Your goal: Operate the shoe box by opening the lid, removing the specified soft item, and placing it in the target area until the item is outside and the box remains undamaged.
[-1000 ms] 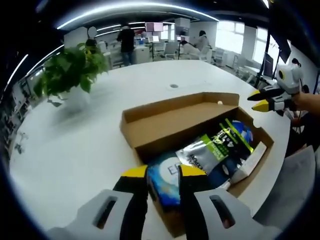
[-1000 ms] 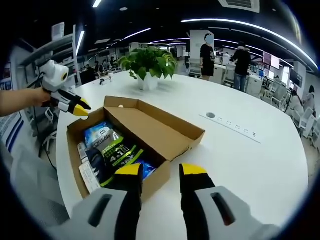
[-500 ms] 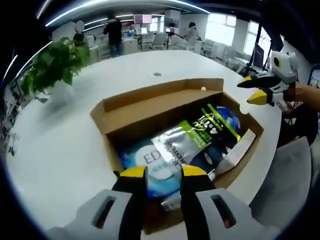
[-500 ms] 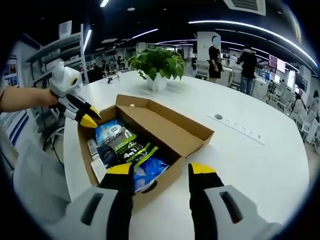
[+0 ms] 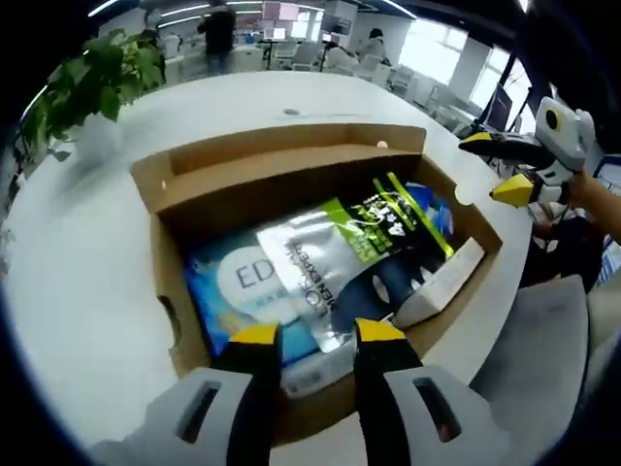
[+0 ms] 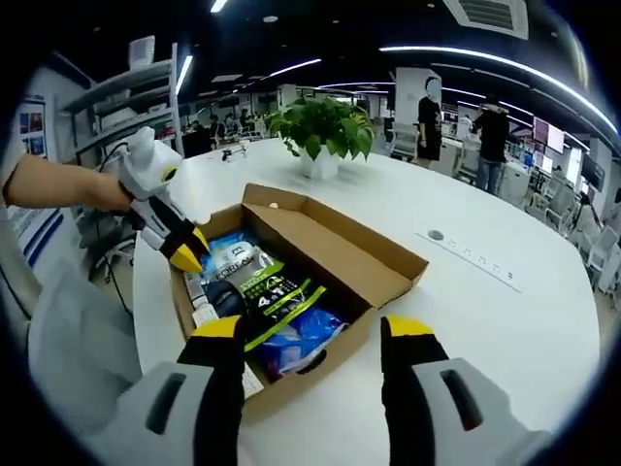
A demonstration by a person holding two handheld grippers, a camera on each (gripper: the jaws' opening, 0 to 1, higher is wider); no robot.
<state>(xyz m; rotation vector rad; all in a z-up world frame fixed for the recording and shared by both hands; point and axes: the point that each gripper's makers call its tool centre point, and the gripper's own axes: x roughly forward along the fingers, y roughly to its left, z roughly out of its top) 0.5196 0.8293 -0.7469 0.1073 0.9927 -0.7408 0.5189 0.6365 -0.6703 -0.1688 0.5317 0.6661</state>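
Observation:
An open cardboard shoe box (image 5: 170, 301) (image 6: 388, 291) lies on the white round table (image 5: 68, 282), its lid (image 5: 281, 160) (image 6: 340, 254) folded back. Inside it lie a blue soft pack (image 5: 238, 286), a silver and green pouch (image 5: 340, 248) (image 6: 267, 286), a dark item (image 5: 383, 286) and a small white carton (image 5: 441, 286). My left gripper (image 5: 317, 335) hovers open just over the box's near wall, above the blue pack; in the right gripper view the left gripper (image 6: 186, 250) points down at the box's left rim. My right gripper (image 6: 311, 328) is open, holding nothing, short of the box; the left gripper view shows it (image 5: 500, 167) beside the box's far right corner.
A potted green plant (image 5: 97, 78) (image 6: 325, 126) stands on the table beyond the box. A round cable port (image 6: 435, 235) sits in the tabletop to the right. A grey chair (image 5: 543, 340) (image 6: 58, 330) is at the table's edge. People stand among desks in the background.
My left gripper has moved forward and down toward the box, so its contents loom larger. My right gripper's jaws stand slightly wider apart. The box and its contents have not moved.

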